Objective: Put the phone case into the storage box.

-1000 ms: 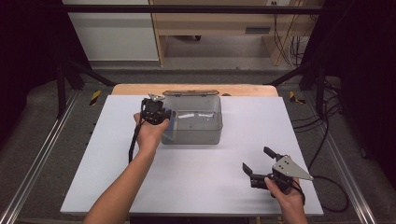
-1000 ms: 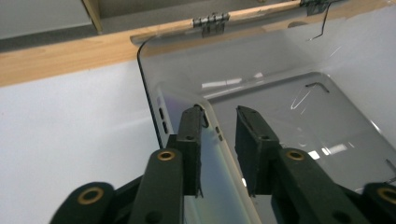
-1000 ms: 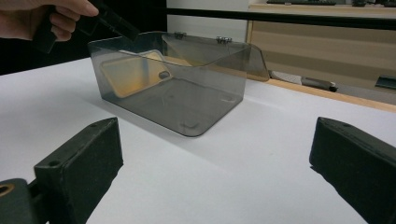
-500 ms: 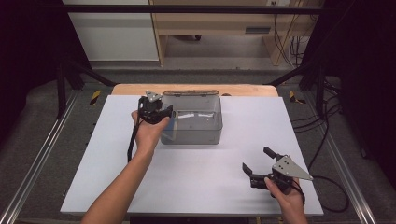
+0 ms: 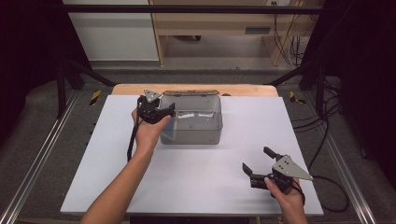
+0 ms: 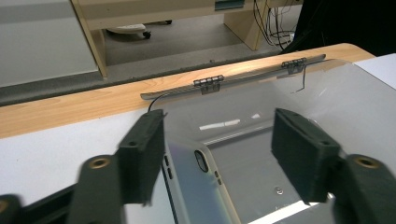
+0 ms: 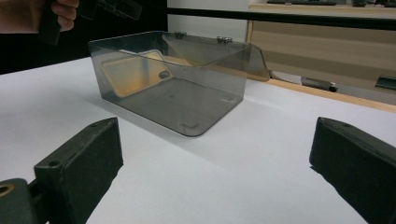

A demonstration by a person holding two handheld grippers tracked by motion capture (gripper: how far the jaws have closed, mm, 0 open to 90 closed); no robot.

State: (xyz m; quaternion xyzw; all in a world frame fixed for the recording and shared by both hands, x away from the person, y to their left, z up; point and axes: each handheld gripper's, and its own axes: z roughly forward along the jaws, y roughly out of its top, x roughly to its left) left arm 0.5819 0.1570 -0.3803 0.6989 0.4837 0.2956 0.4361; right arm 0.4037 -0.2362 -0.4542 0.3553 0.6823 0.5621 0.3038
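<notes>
- Box (image 5: 191,120): smoky translucent plastic container standing on the white table (image 5: 210,186) toward its far edge, lid (image 5: 189,92) swung open and back on two small hinges (image 6: 208,83) along the rear rim, where it lies over the wooden strip (image 5: 243,89) beyond the white surface.
- Phone-shaped slab (image 7: 133,72): flat object with a small oval opening, leaning tilted against the box's inner end wall nearest the left gripper; seen from above in the left gripper view (image 6: 196,186), with its lower end on the box floor.
- Left gripper (image 5: 161,111): held at the left end of the box, above its rim, by the person's left hand (image 5: 147,133). Its jaws have just been opening and stand apart, released, one pad (image 6: 142,154) outside the end wall over the table, the other (image 6: 301,154) over the box interior. The pads press on nothing; the slab sits below and between them, untouched.
- Right gripper (image 5: 259,162): held low over the near right part of the table by the right hand (image 5: 285,191), well apart from the box. Its jaws are spread wide with nothing between them; in the right gripper view the box (image 7: 177,79) stands farther off, framed between the two pads.
- Cable (image 5: 133,140): black lead trailing from the left gripper along the forearm.
</notes>
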